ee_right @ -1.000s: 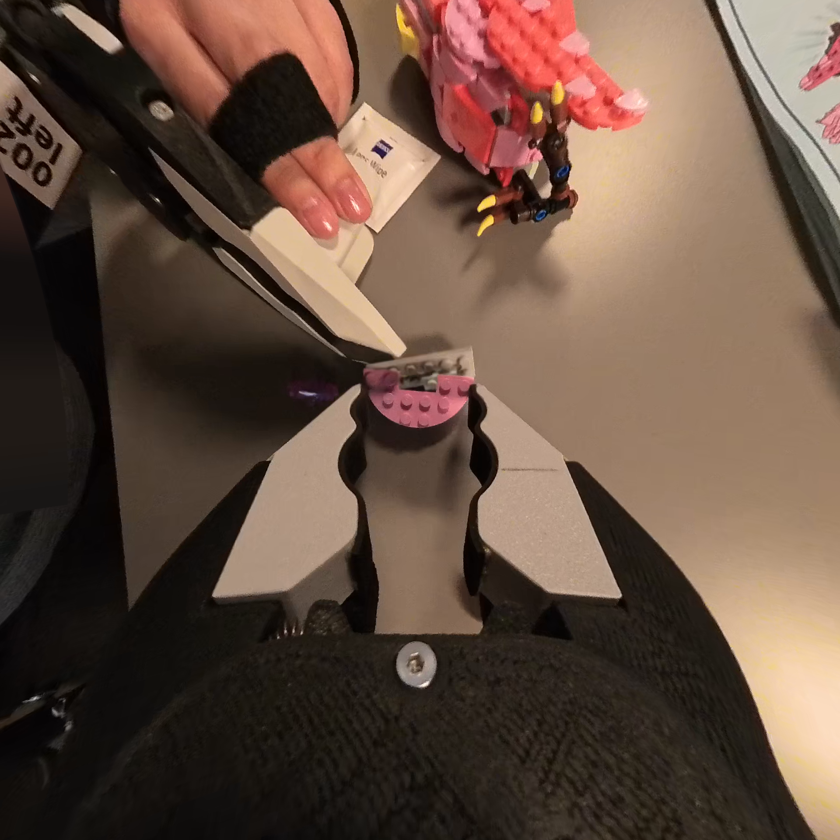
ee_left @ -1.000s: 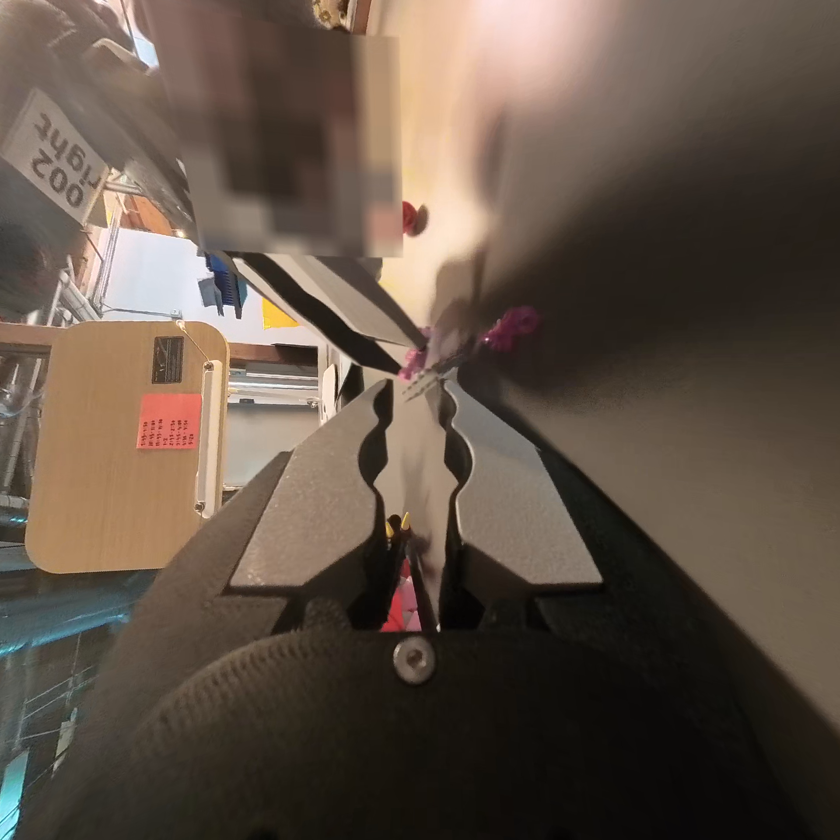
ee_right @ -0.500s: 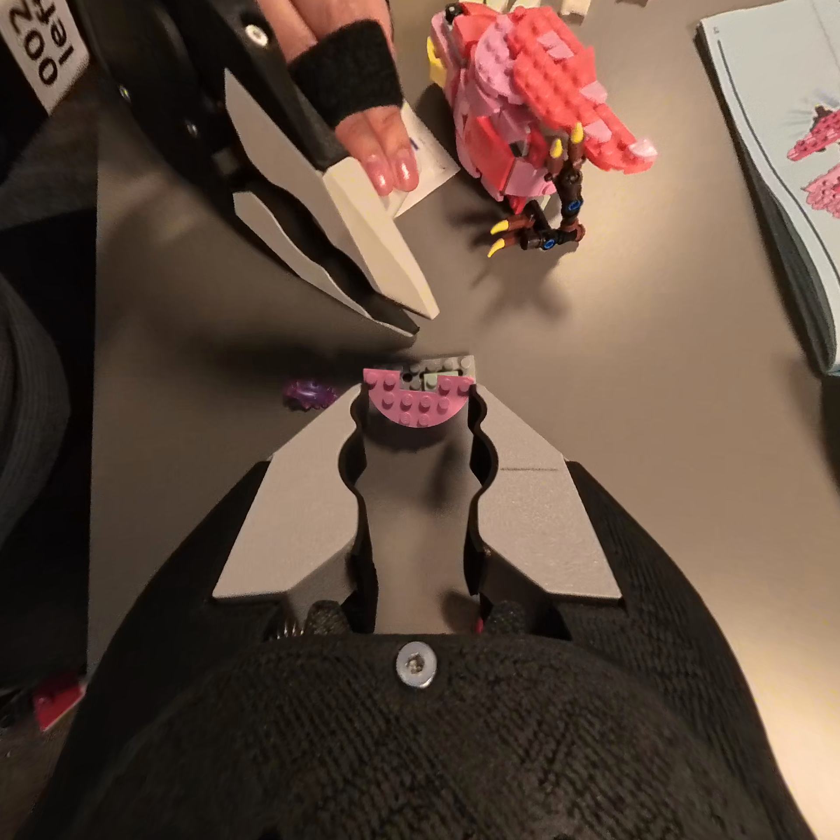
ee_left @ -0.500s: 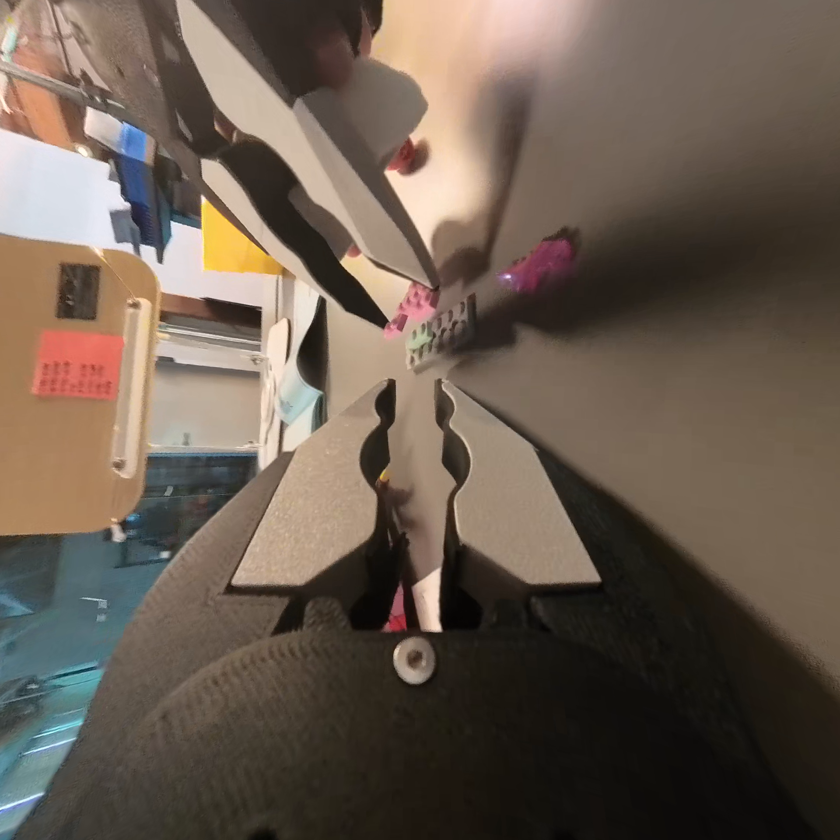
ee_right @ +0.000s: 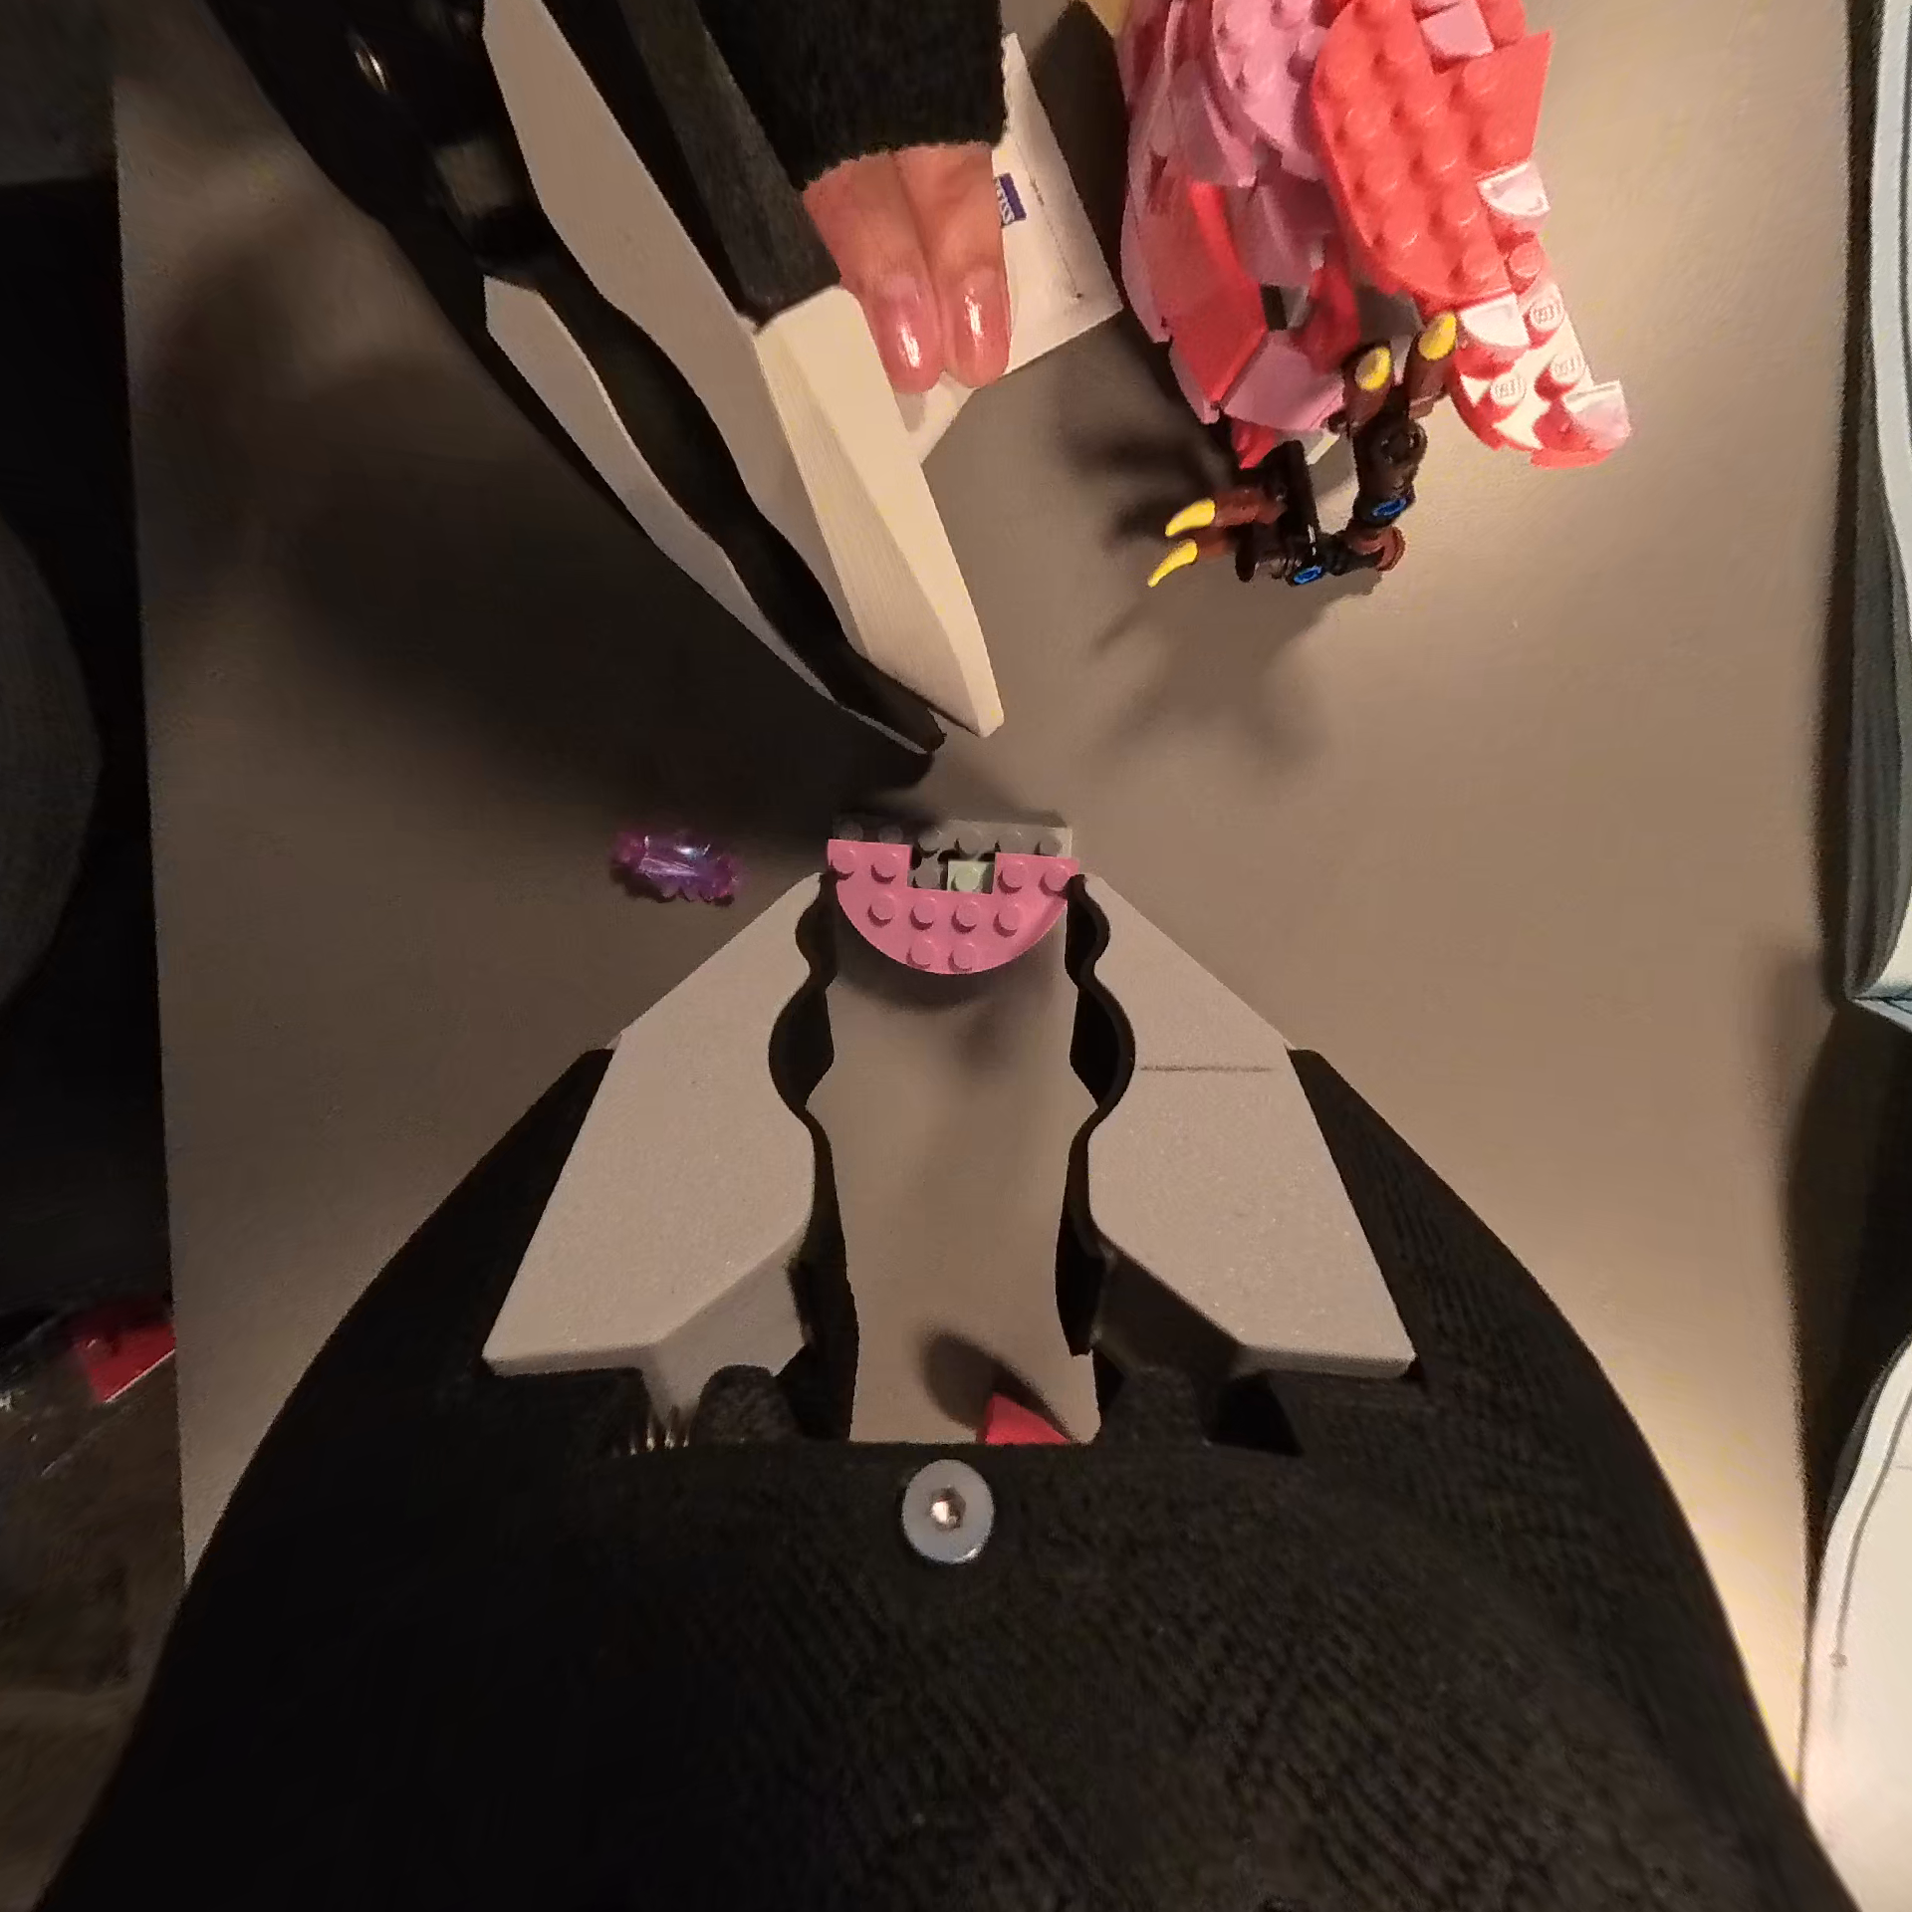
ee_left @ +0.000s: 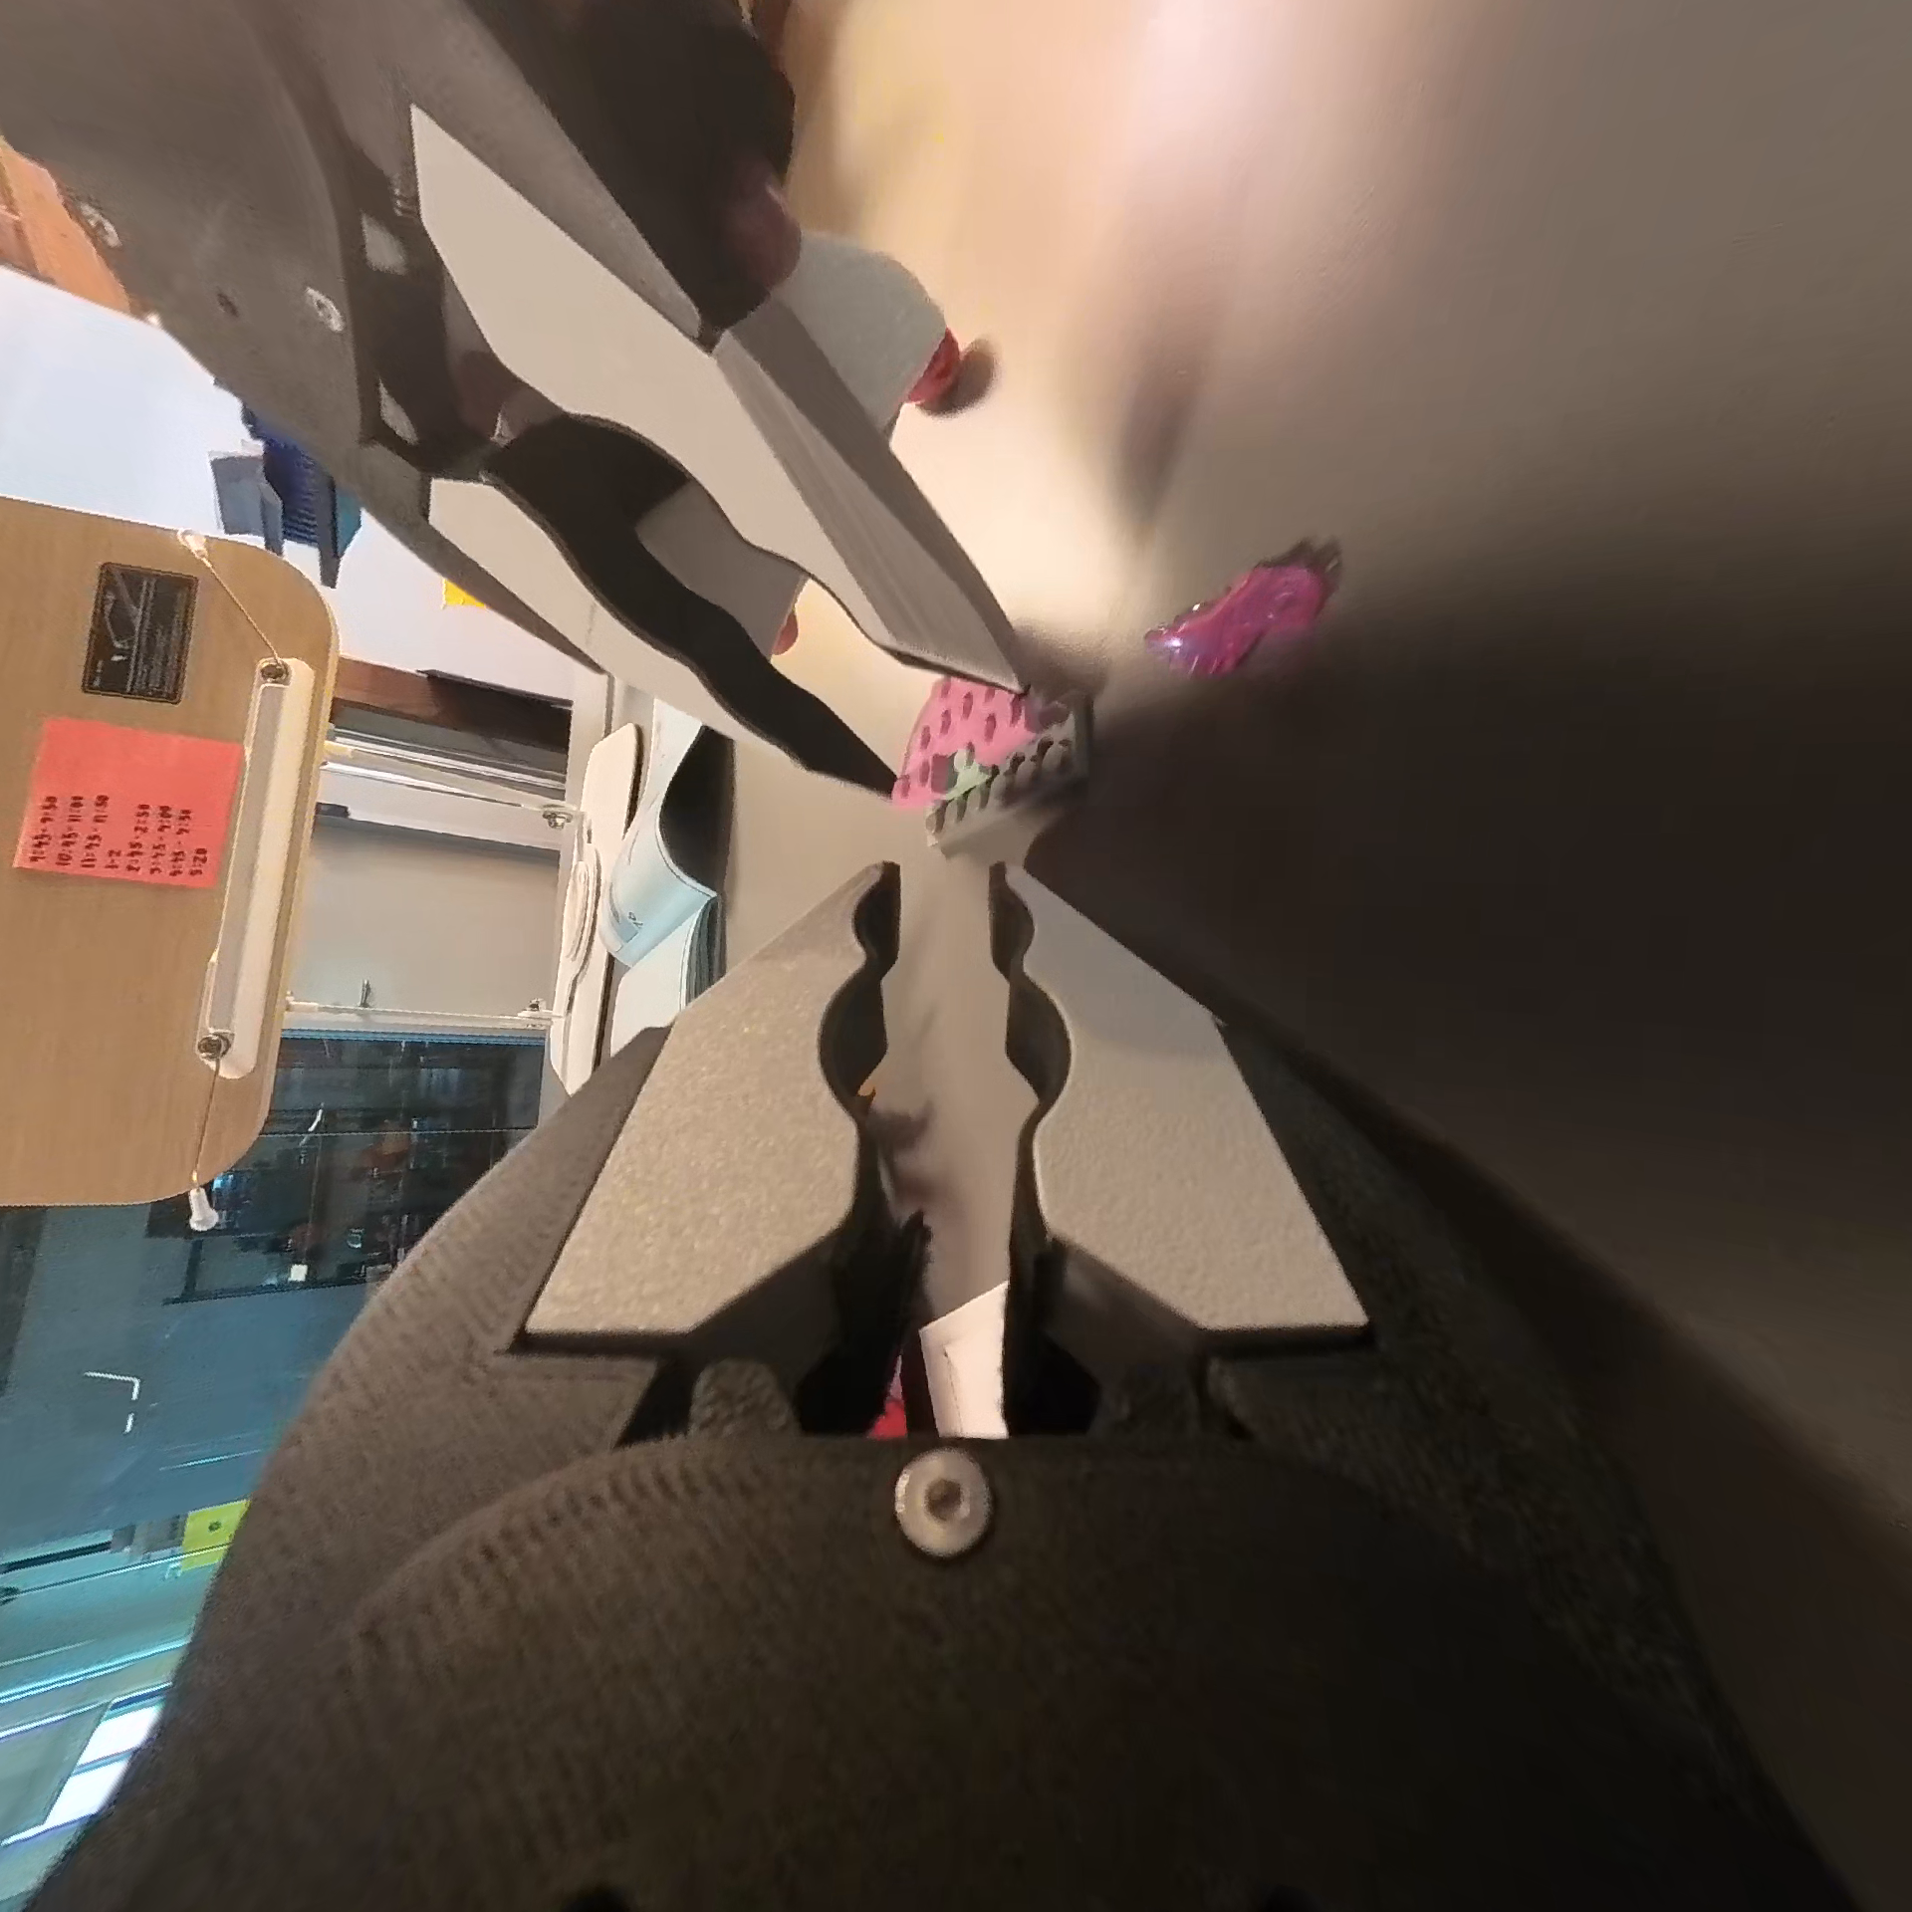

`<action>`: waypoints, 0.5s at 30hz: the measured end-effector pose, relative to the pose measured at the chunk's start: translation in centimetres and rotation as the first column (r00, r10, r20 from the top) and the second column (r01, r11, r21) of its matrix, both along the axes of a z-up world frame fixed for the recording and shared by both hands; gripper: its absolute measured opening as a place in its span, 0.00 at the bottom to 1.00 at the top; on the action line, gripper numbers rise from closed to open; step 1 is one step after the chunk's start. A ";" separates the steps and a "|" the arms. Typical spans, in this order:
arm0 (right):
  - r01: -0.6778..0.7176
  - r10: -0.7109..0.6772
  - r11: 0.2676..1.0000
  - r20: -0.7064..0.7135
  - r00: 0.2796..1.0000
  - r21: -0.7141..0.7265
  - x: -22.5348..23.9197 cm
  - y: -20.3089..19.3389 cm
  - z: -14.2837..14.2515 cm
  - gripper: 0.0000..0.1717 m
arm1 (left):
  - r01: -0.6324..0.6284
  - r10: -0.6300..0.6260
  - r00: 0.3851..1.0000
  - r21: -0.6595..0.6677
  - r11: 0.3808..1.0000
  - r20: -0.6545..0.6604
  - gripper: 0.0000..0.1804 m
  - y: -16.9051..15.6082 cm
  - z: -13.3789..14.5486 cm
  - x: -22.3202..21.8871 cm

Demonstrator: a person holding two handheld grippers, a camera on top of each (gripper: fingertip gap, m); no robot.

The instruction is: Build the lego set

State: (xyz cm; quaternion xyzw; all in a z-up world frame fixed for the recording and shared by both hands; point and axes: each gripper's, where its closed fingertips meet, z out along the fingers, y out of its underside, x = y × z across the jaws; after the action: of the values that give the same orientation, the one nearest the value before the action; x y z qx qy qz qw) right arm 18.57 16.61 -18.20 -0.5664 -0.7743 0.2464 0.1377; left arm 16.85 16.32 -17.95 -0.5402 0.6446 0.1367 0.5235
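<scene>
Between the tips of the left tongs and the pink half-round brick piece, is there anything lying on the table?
No. In the right wrist view, only bare grey table separates the left tongs from the pink half-round brick piece; the purple crystal lies off to the side.

Two close wrist views, opposed over one pink plate (ee_right: 950,910) on a grey table (ee_right: 1449,931).

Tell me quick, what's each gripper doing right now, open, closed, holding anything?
Left gripper: narrowly open, nothing between its fingers, tips just short of the brick piece.
Right gripper: closed on the brick piece, pink half-round plate on grey, fingers at both ends.
</scene>
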 end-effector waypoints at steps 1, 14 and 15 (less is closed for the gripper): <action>0.000 0.000 1.000 0.001 1.000 0.002 -0.1 0.0 0.0 0.24 | 0.000 0.000 1.000 -0.001 1.000 0.000 0.09 0.0 0.0 0.0; 0.022 -0.022 1.000 -0.023 0.999 0.013 0.3 -0.2 -0.3 0.26 | 0.000 0.000 1.000 -0.007 1.000 0.002 0.08 0.0 0.0 0.0; 0.025 -0.024 1.000 -0.030 0.999 0.017 0.3 -0.2 -0.2 0.26 | 0.000 0.000 1.000 -0.007 1.000 0.002 0.08 0.0 0.0 0.1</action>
State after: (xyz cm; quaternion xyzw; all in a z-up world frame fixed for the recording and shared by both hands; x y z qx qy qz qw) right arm 18.88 16.39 -18.40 -0.5709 -0.7673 0.2463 0.1570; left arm 16.90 16.27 -17.99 -0.5422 0.6444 0.1340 0.5222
